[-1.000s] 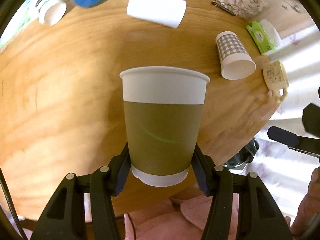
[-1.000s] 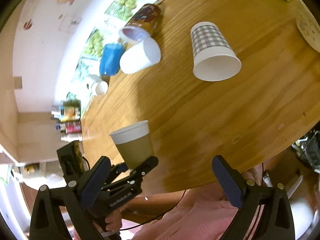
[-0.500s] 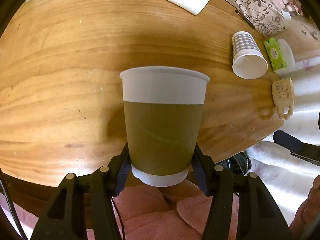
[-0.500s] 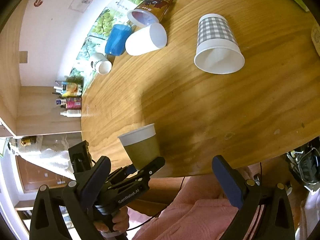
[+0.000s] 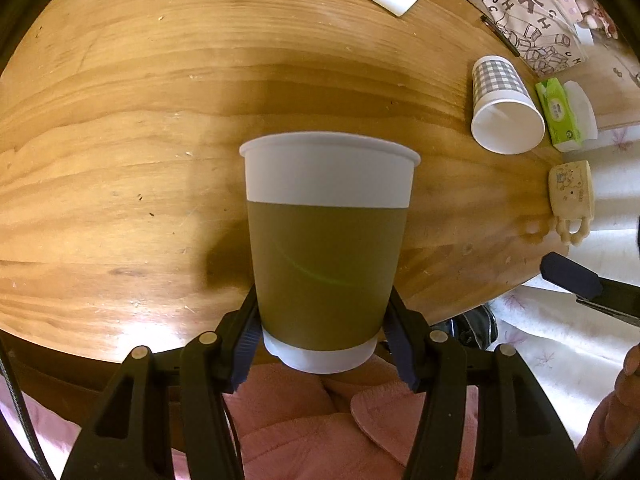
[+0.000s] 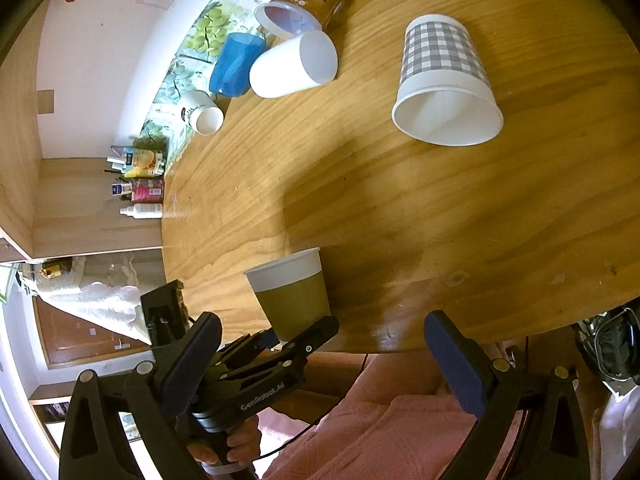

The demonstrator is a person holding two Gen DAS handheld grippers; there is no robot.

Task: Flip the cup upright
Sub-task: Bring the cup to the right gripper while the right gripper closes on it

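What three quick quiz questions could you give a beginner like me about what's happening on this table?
1. True or false: the olive-sleeved cup is held rim-up by the left gripper.
2. Multiple choice: the checked cup is A) upright, B) lying on its side, C) stacked in another cup.
3. Fill in: the right gripper holds ____, its jaws wide apart.

Key
1. True; the jaws clamp it near its base.
2. B; its open mouth faces the camera on the wooden table.
3. Nothing.
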